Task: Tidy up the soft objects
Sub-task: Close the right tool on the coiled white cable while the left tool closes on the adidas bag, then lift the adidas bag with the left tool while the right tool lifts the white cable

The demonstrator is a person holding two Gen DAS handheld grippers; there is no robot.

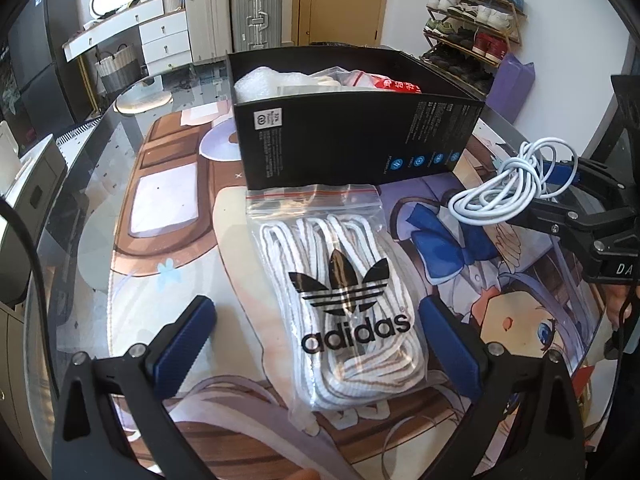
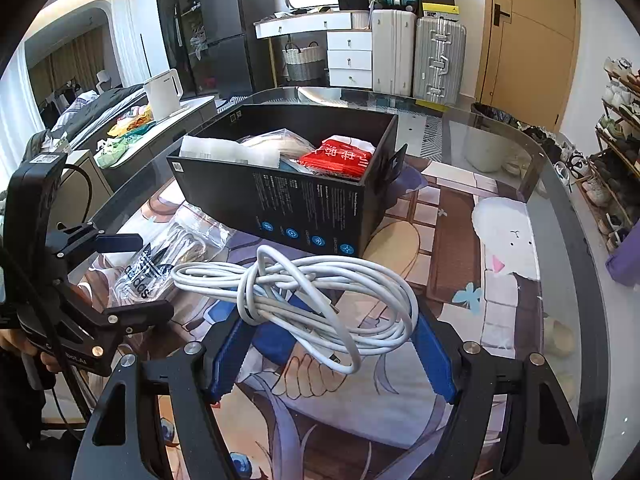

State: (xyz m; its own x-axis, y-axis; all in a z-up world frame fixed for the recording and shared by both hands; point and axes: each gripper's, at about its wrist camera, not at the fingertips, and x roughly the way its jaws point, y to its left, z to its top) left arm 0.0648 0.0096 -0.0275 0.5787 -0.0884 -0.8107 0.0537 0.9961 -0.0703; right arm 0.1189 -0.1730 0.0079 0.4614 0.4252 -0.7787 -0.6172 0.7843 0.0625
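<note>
One white cable bundle (image 2: 304, 300), knotted, between blue fingers (image 2: 230, 356)

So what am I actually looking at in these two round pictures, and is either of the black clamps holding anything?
No robot here: a person holds a black two-finger clamp with blue pads in each hand, each with a wide-angle camera looking along its fingers.

The left camera shows the left gripper open, its pads either side of a clear zip bag of white laces lying on the printed desk mat.

The right camera shows the right gripper carrying a knotted coil of white cable, lifted off the mat.

Behind both stands an open black cardboard box, already holding soft packets, on the glass table.
</note>
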